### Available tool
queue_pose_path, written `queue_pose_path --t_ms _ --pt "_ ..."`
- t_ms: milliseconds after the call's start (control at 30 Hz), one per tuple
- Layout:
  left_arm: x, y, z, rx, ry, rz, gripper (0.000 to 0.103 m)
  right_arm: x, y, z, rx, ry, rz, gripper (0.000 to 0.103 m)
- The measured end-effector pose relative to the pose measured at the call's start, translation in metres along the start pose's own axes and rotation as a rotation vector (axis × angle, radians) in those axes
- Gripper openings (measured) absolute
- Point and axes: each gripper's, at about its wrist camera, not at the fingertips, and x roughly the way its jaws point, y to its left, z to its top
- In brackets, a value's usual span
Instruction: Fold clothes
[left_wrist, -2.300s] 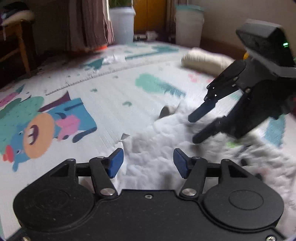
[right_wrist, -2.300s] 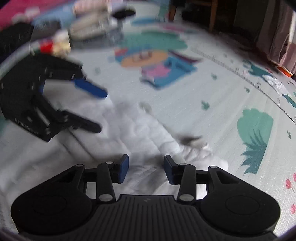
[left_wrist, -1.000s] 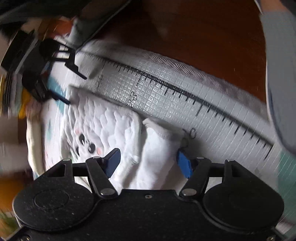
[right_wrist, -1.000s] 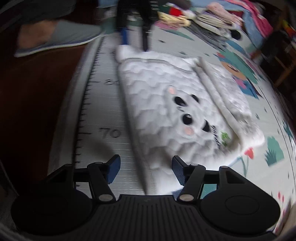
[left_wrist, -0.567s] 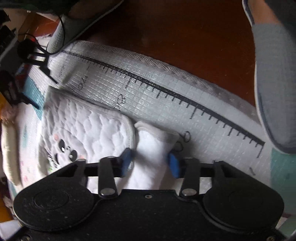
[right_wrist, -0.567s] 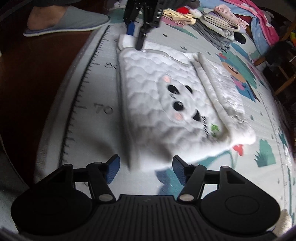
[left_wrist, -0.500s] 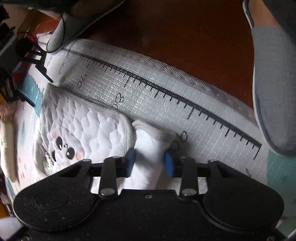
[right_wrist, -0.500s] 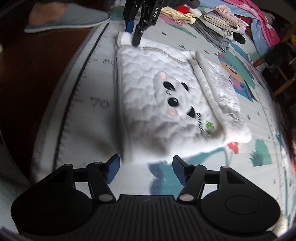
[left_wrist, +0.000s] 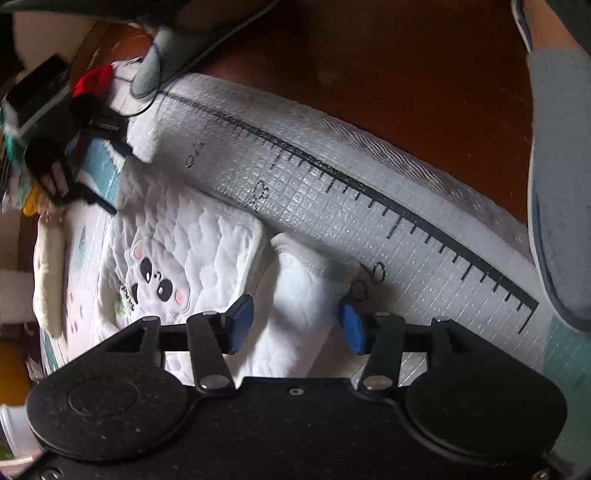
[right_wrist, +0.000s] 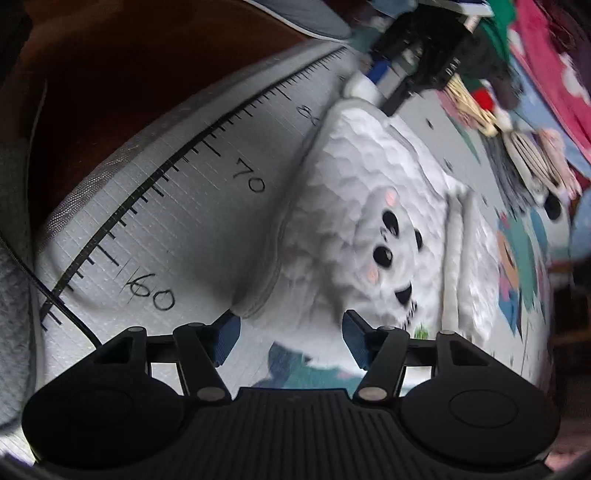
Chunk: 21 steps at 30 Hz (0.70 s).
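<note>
A white quilted garment (left_wrist: 192, 243) with a panda face is spread on the ruler-printed play mat (left_wrist: 332, 192), its sleeve (left_wrist: 306, 295) framed by the parted left gripper (left_wrist: 297, 325), while the right gripper (right_wrist: 291, 332) is held open over its corner

White quilted garment (left_wrist: 192, 240) bears a panda face, black eyes, pink cheeks. Grey grid mat (left_wrist: 332, 206) carries a black ruler print. At 1 o'clock, brown floor (left_wrist: 406, 55); blue-padded tool fingers (left_wrist: 242, 317).

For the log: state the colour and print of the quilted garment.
White quilted garment with a panda-like face; clearest in left wrist view.
</note>
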Motion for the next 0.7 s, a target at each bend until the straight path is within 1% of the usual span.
queue_pose_path --t_ms 67,100,167,200,267,333,400,533,567,667,700 --pt "-0.002 0.005 0.002 0.07 0.006 -0.025 0.057 0.002 -0.005 0.002 -0.023 -0.008 0.027 0.06" --pt "-0.004 0.009 0.002 0.1 0.011 -0.038 0.058 0.002 -0.006 0.002 -0.021 -0.011 0.04 0.058" --pt "-0.01 0.025 0.003 0.084 0.029 -0.071 0.06 0.002 -0.008 0.004 -0.012 -0.012 0.061 0.055" --pt "-0.012 0.033 0.002 0.075 0.035 -0.084 0.061 0.002 -0.009 0.005 -0.005 -0.01 0.068 0.051" --pt "-0.013 0.036 0.0 0.062 0.031 -0.071 0.061 0.002 -0.01 0.006 0.013 -0.013 0.077 0.05" --pt "-0.011 0.027 -0.004 0.087 0.012 -0.008 0.064 0.002 -0.011 0.007 0.033 -0.021 0.08 0.048" --pt "-0.008 0.021 -0.005 0.079 0.005 -0.035 0.064 0.002 -0.012 0.007 0.054 -0.029 0.082 0.046" --pt "-0.002 0.019 -0.005 0.092 -0.011 -0.05 0.064 0.001 -0.014 0.008 0.095 -0.045 0.086 0.041" --pt "-0.001 0.019 -0.005 0.09 -0.015 -0.056 0.064 0.001 -0.015 0.008 0.105 -0.049 0.087 0.04" --pt "0.003 0.031 -0.007 0.01 -0.023 -0.097 0.063 -0.001 -0.018 0.007 0.144 -0.063 0.076 0.038" --pt "0.004 0.035 -0.008 -0.017 -0.025 -0.11 0.058 -0.001 -0.019 0.006 0.16 -0.065 0.078 0.037"
